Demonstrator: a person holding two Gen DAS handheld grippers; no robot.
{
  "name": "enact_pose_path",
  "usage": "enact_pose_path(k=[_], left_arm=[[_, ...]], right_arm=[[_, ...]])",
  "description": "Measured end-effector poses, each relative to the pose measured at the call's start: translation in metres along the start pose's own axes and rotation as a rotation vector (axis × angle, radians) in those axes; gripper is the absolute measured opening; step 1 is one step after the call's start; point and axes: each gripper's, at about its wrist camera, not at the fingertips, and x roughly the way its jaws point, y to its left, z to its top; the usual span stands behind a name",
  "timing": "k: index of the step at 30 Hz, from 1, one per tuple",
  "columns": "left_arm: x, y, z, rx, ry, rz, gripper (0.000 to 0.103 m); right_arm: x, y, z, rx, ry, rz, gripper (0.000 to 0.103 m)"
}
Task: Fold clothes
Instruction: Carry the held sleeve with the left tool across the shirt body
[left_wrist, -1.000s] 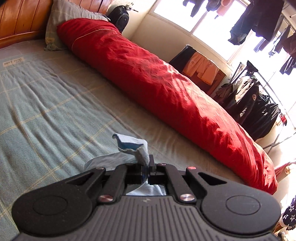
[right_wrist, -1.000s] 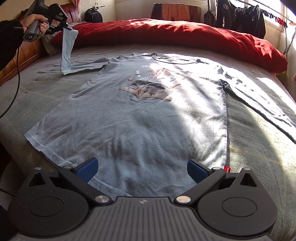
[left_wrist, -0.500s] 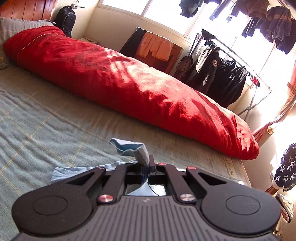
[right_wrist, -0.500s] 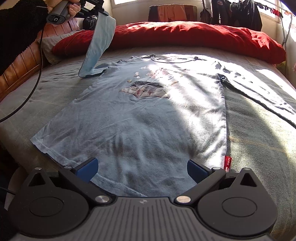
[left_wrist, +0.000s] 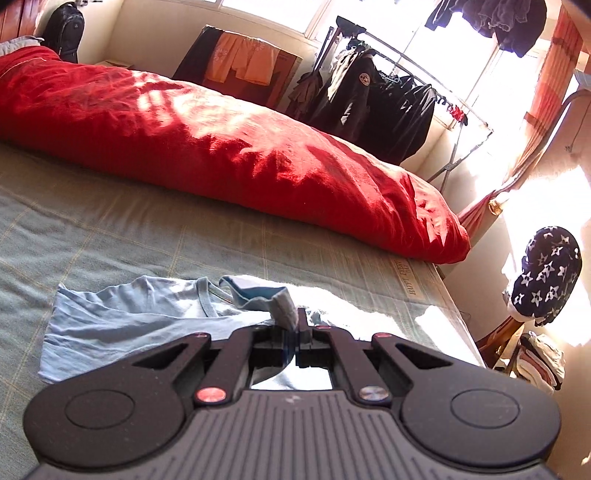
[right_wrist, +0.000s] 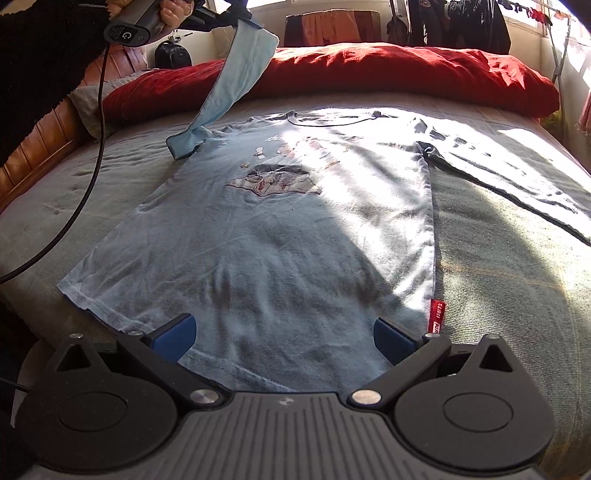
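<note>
Light blue long-sleeve tee (right_wrist: 295, 229) lies flat, front up, on the bed (right_wrist: 517, 288), hem toward the R cam, neckline toward the red duvet roll (right_wrist: 388, 70) at the far side. Printed graphic (right_wrist: 273, 179) mid-chest; too small to read any wording. Red tab label (right_wrist: 436, 314) at the side seam near the hem, white writing on it, looks like digits but not legible.

L tool (left_wrist: 293, 321): fingers together, clamped on the cuff of the left sleeve (right_wrist: 236, 74). In R wrist view the sleeve is lifted off the bed, hanging slack from the tool down to the shoulder w/ a fold near the armpit. Hand (right_wrist: 173, 11) in a dark sleeve grips the handle; round "G" mark on the handle butt (right_wrist: 127, 36); black cable (right_wrist: 88, 173) trails down over the bed.

R tool (right_wrist: 284, 332): fingers wide apart, blue pads either side of the hem, holding nothing. Hovering or resting on the fabric, can't tell.

Other sleeve (right_wrist: 509, 177) lies stretched out flat on the bed in sun patches.

L wrist view: printed text along the bed cover edge (left_wrist: 402, 275), unreadable. Round white badge on a dark jacket (left_wrist: 364, 79) on the clothes rack, wording not legible. Navy star-print cloth (left_wrist: 546, 273) by the bedside. Black backpack (left_wrist: 66, 29) in the corner.
</note>
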Motion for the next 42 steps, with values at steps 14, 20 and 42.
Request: enact_pose_path(k=[14, 20, 42], left_arm=[[-0.002, -0.067, -0.032, 0.161, 0.071, -0.113, 0.001], [0.010, -0.087, -0.066, 0.249, 0.155, -0.139, 0.001], [0.021, -0.130, -0.227, 0.840, 0.248, -0.136, 0.001]], right_arm=[[-0.004, -0.001, -0.002, 0.010, -0.008, 0.006, 0.103], [-0.005, -0.002, -0.003, 0.016, -0.010, 0.007, 0.103], [-0.012, -0.015, -0.009, 0.065, -0.010, 0.003, 0.103]])
